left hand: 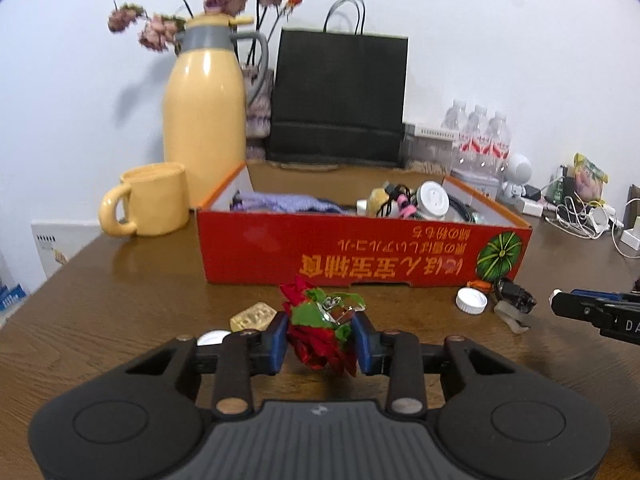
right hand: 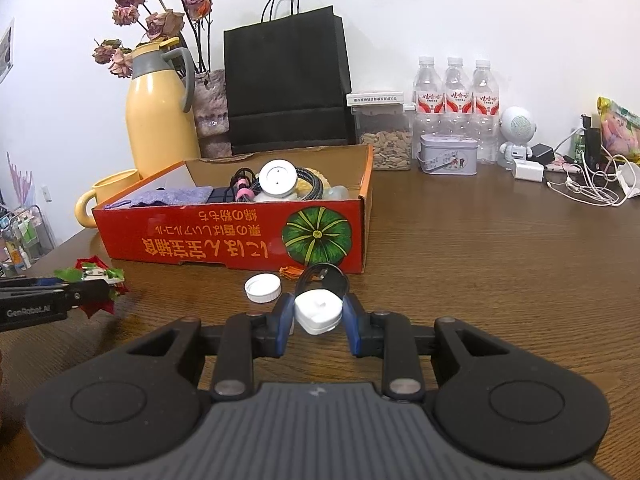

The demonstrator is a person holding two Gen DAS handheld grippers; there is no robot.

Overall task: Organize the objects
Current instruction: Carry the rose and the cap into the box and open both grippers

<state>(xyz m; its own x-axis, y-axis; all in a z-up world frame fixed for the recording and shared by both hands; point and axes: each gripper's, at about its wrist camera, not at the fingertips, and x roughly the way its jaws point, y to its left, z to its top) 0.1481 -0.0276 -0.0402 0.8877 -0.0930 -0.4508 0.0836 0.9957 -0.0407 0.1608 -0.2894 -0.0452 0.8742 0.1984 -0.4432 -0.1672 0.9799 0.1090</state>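
A red and green fabric flower with a metal clip (left hand: pixel 320 320) sits between the blue pads of my left gripper (left hand: pixel 322 336), which is shut on it just in front of the red cardboard box (left hand: pixel 360 248). The right wrist view shows that flower (right hand: pixel 96 276) at the far left in the left gripper (right hand: pixel 94 290). My right gripper (right hand: pixel 318 320) is shut on a white plug (right hand: pixel 318 312) with a black cable (right hand: pixel 320 276), close to the red box (right hand: pixel 200 240). The box holds purple cloth (right hand: pixel 172 196), cables and a round white device (right hand: pixel 278 178).
A white bottle cap (right hand: pixel 263 287) and a small orange piece (right hand: pixel 290 272) lie by the box front; a gold packet (left hand: pixel 252 316) lies left of the flower. Behind the box stand a yellow jug (left hand: pixel 204 120), a mug (left hand: pixel 148 204), a black bag (left hand: pixel 340 96), bottles (right hand: pixel 456 96), chargers and cords (right hand: pixel 588 188).
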